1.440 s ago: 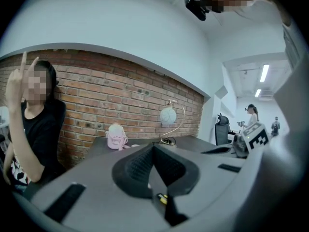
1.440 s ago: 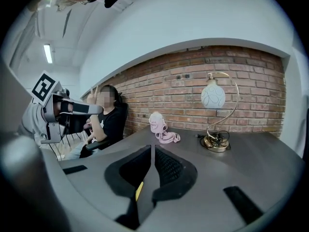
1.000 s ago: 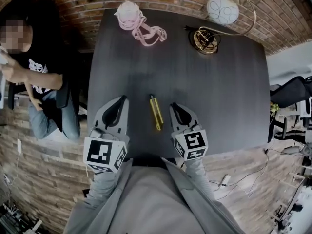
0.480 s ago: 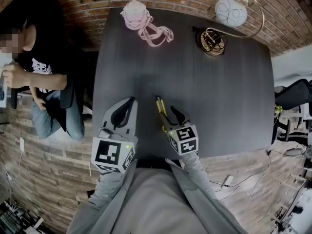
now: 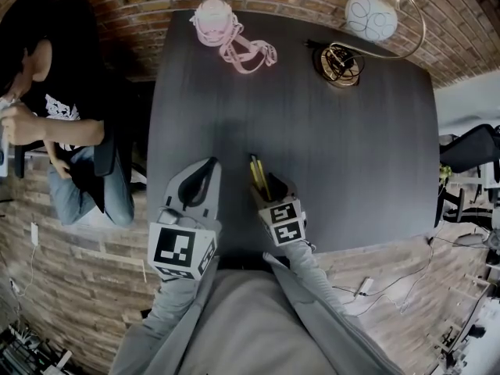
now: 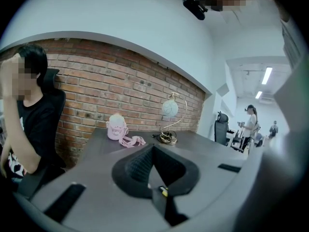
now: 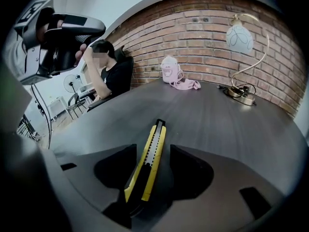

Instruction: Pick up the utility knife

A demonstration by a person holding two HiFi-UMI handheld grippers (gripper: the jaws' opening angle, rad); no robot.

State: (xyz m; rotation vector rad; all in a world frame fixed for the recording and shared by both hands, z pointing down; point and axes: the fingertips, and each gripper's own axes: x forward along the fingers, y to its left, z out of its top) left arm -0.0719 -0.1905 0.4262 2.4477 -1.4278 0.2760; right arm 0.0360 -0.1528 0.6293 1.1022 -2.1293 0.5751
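Note:
The yellow and black utility knife (image 5: 258, 175) lies flat on the dark table (image 5: 336, 147) near its front edge, pointing away from me. My right gripper (image 5: 270, 187) has come down over the knife's near end and its jaws are opening. In the right gripper view the knife (image 7: 156, 138) runs lengthwise between the two black pads (image 7: 113, 170), with a gap on each side, so the right gripper (image 7: 152, 152) is not pressing on it. To the knife's left my left gripper (image 5: 205, 167) hovers over the table, shut and empty; its pads (image 6: 140, 166) meet at the tip.
At the table's far edge stand a pink bottle with a strap (image 5: 217, 22) and a gold lamp with a white globe (image 5: 367, 18). A person in black (image 5: 58, 108) sits beside the table's left side. Brick floor lies all around the table.
My right gripper has moved left and down onto the knife, and its jaws have gone from shut to wide apart around it. The left gripper has hardly moved.

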